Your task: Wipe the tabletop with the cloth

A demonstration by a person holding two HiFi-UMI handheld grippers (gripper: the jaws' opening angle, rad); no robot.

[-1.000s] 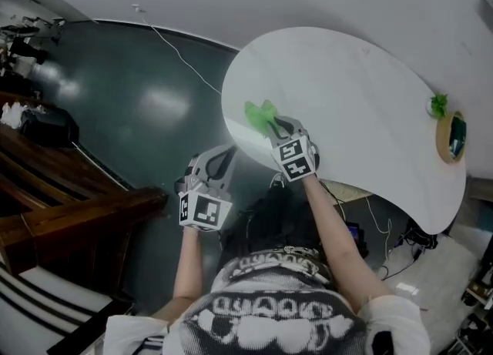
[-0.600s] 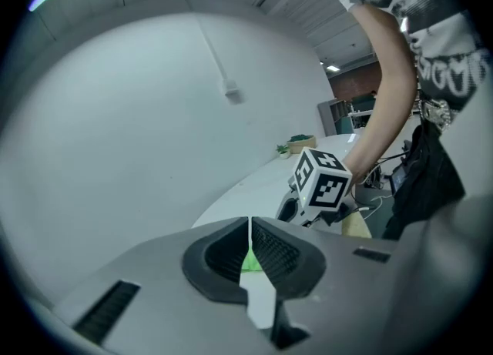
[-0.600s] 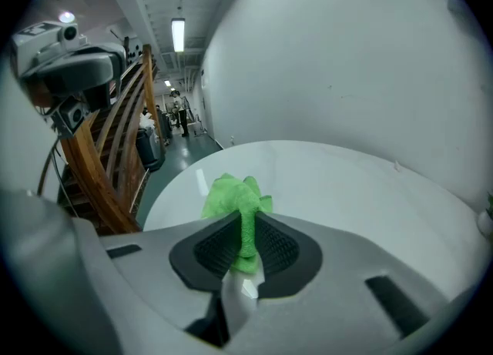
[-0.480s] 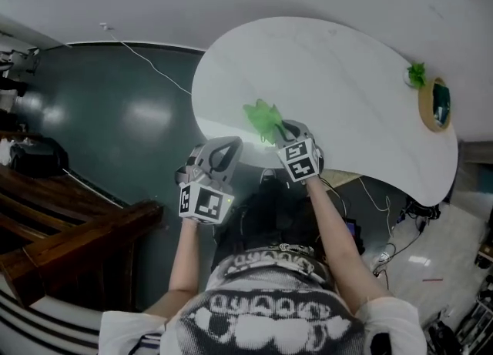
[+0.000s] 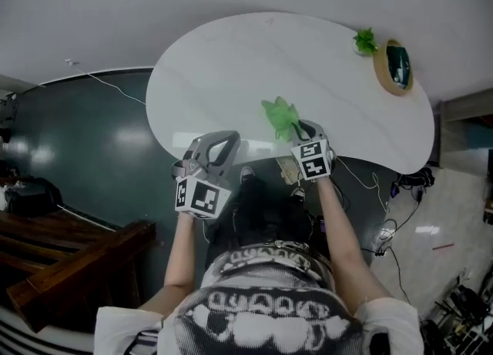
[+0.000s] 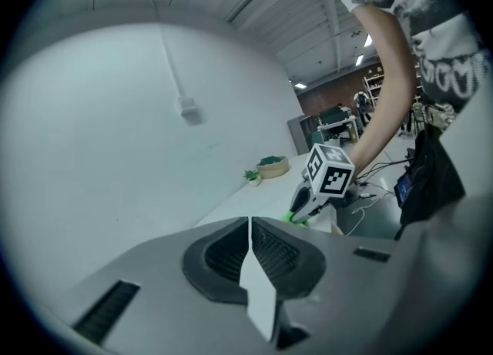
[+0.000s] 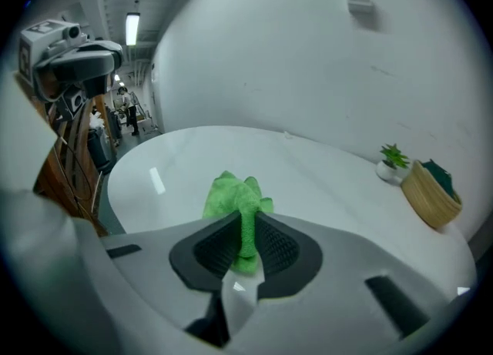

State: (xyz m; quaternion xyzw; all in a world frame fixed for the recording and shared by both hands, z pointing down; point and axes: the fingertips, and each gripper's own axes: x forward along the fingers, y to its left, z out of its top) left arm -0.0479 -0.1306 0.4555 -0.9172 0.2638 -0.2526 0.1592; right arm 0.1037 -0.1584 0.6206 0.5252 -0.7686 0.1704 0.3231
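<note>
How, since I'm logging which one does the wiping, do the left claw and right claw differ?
The left claw is shut on nothing; the right claw is shut on the crumpled green cloth. The right claw reaches over the white oval tabletop; the left claw sits back at its near edge. Both are grey and closed.

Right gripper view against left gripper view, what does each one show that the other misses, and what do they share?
Only the right gripper view: the right gripper, jaws closed on the bunched green cloth. Only the left gripper view: the left gripper, jaws together and empty, the right gripper's marker cube and the person's forearm. Both: the white tabletop, the small potted plant, the round basket by the wall.
</note>
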